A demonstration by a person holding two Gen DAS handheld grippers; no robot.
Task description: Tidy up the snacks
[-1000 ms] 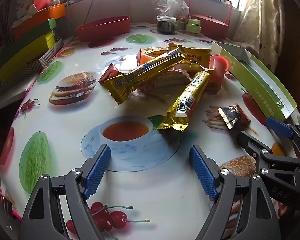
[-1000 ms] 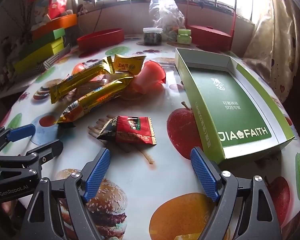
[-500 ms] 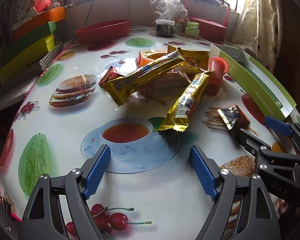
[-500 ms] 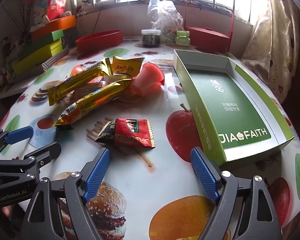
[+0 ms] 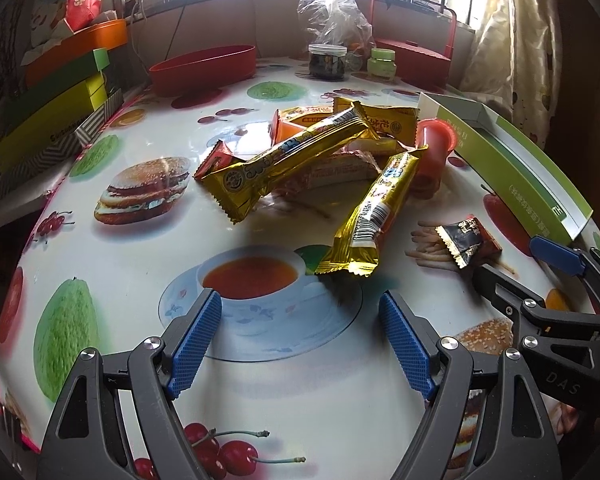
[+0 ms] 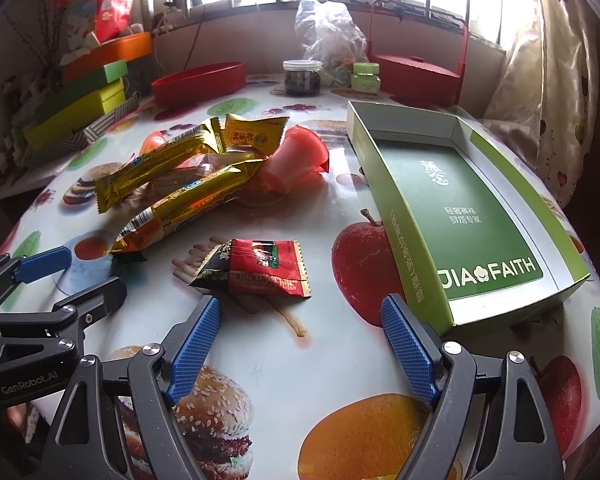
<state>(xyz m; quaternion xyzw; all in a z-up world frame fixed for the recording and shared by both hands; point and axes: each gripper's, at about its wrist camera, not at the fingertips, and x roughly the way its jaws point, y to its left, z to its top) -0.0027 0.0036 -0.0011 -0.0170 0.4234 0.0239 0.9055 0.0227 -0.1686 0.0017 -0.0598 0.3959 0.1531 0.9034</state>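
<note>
Both grippers hover low over the bench (image 6: 324, 216), which wears a glossy cloth printed with burgers, fruit and a teacup. The left gripper (image 5: 300, 340) has its jaws spread wide with nothing between them, above the printed teacup; the right gripper (image 6: 300, 340) likewise has its jaws spread and empty, just short of a red packet (image 6: 260, 268) that lies flat and alone on the cloth. Past the packet sits the snack pile: two long gold bars (image 6: 188, 204) crossing one another, a yellow sachet (image 6: 252, 132) behind them, and a red cup (image 6: 296, 156) tipped on its side against the heap. From the left view one gold bar (image 5: 292, 160) rests propped on flatter wrapped snacks, and the other (image 5: 376, 208) slants down toward the gripper. To the right of the pile, well apart from the red packet, lies an open green box (image 6: 460, 208) with nothing in it, one corner close beside the right gripper's right finger. At the far edge of the bench stand a red tub (image 6: 200, 80), a dark jar (image 6: 302, 76), a green pot (image 6: 366, 76), a clear bag (image 6: 328, 28) and a red basket (image 6: 416, 72); stacked boxes (image 6: 80, 108) line the left side.
</note>
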